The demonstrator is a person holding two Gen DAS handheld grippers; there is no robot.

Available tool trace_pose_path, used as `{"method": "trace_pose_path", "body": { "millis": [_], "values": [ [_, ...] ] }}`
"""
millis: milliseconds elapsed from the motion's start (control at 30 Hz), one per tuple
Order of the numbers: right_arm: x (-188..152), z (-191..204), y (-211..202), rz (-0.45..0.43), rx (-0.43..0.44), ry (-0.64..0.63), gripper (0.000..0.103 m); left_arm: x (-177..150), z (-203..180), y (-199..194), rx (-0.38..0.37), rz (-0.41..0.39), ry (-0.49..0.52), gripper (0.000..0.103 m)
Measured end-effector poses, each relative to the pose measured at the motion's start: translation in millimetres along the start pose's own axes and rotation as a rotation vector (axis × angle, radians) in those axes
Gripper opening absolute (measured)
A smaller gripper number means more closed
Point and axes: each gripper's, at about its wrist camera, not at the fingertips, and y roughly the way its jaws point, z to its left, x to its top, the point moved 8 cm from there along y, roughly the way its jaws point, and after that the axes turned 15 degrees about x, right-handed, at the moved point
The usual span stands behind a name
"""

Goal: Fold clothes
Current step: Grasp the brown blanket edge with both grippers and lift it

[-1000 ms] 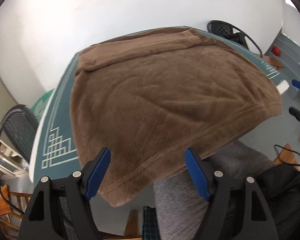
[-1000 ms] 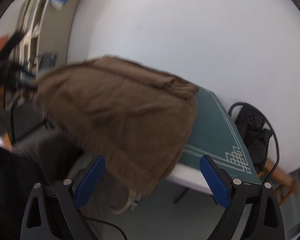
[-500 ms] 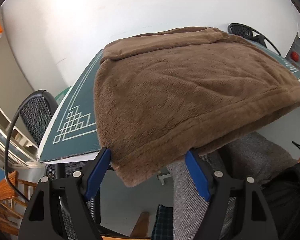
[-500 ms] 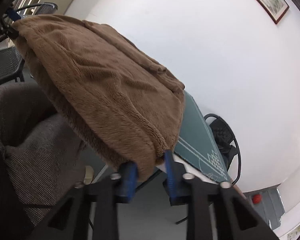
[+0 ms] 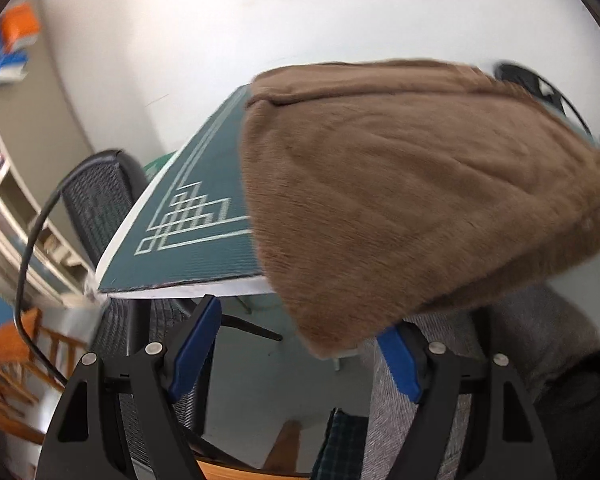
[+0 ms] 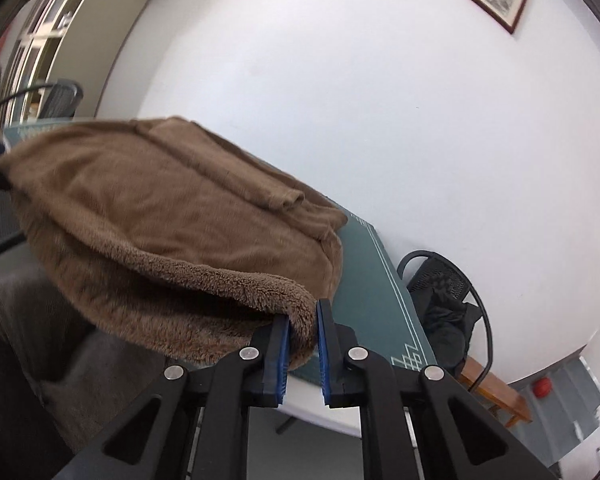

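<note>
A brown fleece garment [image 5: 400, 184] lies spread on the table's green mat [image 5: 204, 248], its near edge hanging over the front. In the right wrist view my right gripper [image 6: 303, 314] is shut on the fluffy near corner of the garment [image 6: 160, 208] and holds it lifted off the mat [image 6: 380, 292]. My left gripper [image 5: 298, 320] is open below the table's front edge. The garment's other hanging corner dips between its blue pads [image 5: 396, 356], close to the right one, and neither pad presses on it.
A black mesh chair [image 5: 96, 196] stands at the table's left end, and another chair [image 6: 448, 292] with a dark bag stands at the right end. The person's grey trouser leg [image 5: 500, 340] is under the front edge. Wooden furniture [image 5: 12, 360] and shelves are at the left.
My right gripper has shut on the garment's near right corner and raised it. My left gripper has moved left and down to the other hanging corner, still open.
</note>
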Motion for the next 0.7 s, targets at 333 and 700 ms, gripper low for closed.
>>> {"method": "trace_pose_path", "body": {
  "millis": [333,700],
  "values": [
    [10,-7,7,-0.005,-0.016,0.005,0.013,16,22,-12,-0.185,0.01,-0.195,0.055],
    [16,-19,10,-0.009,0.015,0.036,0.013,66,33,-42,-0.21,-0.087,-0.224,0.014]
  ]
}}
